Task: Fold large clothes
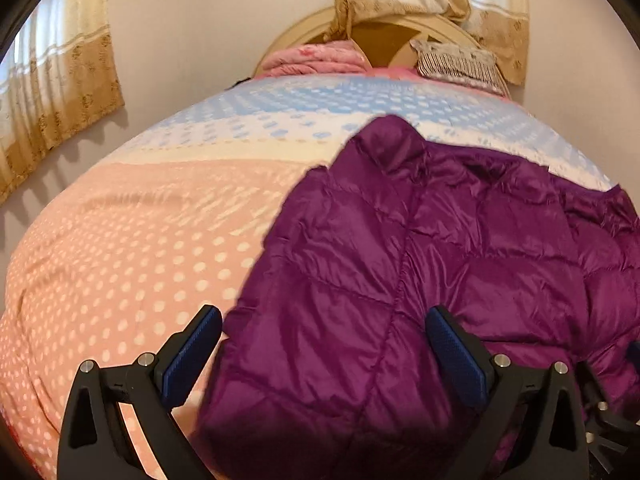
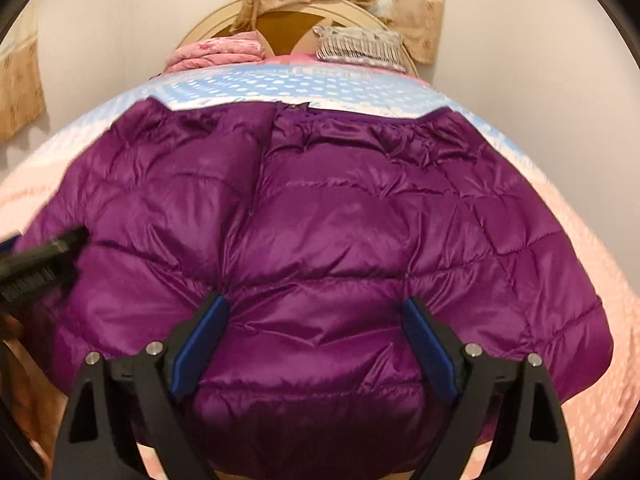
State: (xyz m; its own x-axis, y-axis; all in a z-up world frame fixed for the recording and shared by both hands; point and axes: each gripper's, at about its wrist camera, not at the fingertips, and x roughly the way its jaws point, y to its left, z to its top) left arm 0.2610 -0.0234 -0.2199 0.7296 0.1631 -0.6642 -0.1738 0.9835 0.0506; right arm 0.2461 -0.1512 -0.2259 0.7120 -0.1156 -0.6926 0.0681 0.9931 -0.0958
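You face a bed under a pink-and-blue dotted cotton bedspread (image 1: pixel 120 248), its rounded cream wooden headboard (image 2: pixel 280 20) against pale plain walls (image 1: pixel 192 20), with beige patterned curtains (image 1: pixel 60 92) lit by daylight.

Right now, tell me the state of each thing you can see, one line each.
Purple jacket: spread flat on the bed, not yet folded.
Left tool: open, over the jacket's edge.
Right tool: open, nothing gripped.
Pink blanket: folded by the headboard.
Curtains: drawn.
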